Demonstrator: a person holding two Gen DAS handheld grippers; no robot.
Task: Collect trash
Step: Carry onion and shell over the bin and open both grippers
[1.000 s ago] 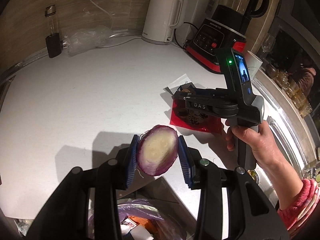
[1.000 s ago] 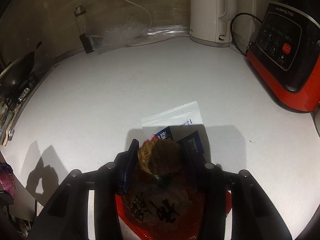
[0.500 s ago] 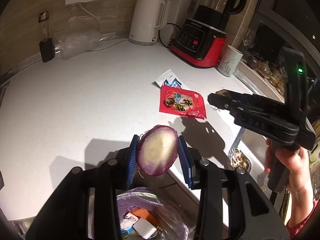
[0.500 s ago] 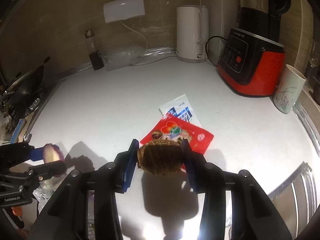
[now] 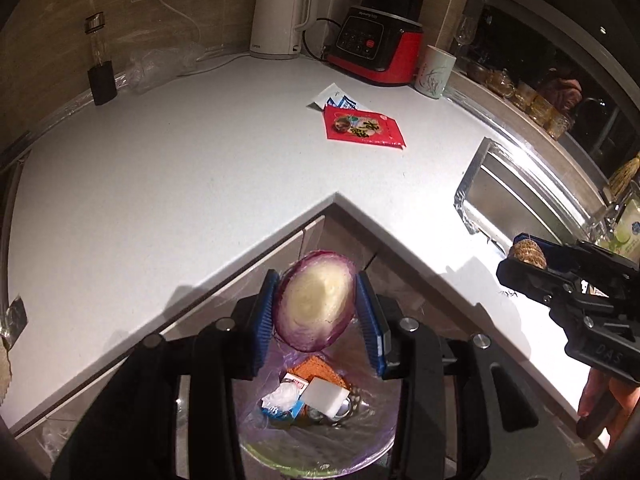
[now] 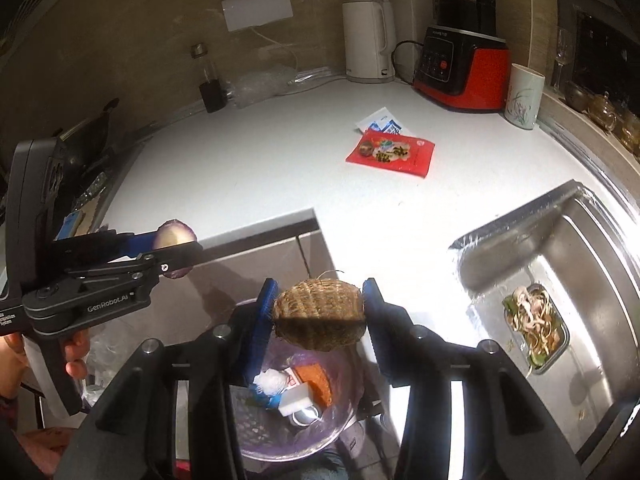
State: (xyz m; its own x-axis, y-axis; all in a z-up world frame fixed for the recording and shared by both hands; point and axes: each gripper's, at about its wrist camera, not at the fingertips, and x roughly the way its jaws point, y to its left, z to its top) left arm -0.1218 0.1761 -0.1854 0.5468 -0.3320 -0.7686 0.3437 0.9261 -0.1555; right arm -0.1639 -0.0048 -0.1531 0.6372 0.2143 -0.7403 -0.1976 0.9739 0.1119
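My left gripper [image 5: 316, 304] is shut on a halved purple onion [image 5: 316, 300], cut face toward the camera, hanging over the lined trash bin [image 5: 360, 444] below the counter's inner corner. My right gripper [image 6: 319, 312] is shut on a brown hairy taro-like root [image 6: 320, 316], also above the bin [image 6: 256, 428]. From the left wrist view the right gripper [image 5: 528, 258] shows at the right edge with the root [image 5: 528, 254]. From the right wrist view the left gripper [image 6: 176, 244] shows at the left holding the onion [image 6: 174, 234]. A red snack wrapper [image 5: 362, 130] and a white sachet [image 5: 332, 98] lie on the counter.
On the white counter [image 5: 160, 168] stand a kettle [image 5: 278, 16], a red blender base [image 5: 376, 48], a cup [image 5: 434, 72] and a dark bottle [image 5: 100, 64]. A steel sink [image 6: 568, 280] with a tray of food scraps [image 6: 532, 330] is at the right. The bin holds several scraps.
Both grippers pulled back from the counter to above the bin, carrying the onion and the root. The red wrapper and sachet stayed on the counter, now farther away.
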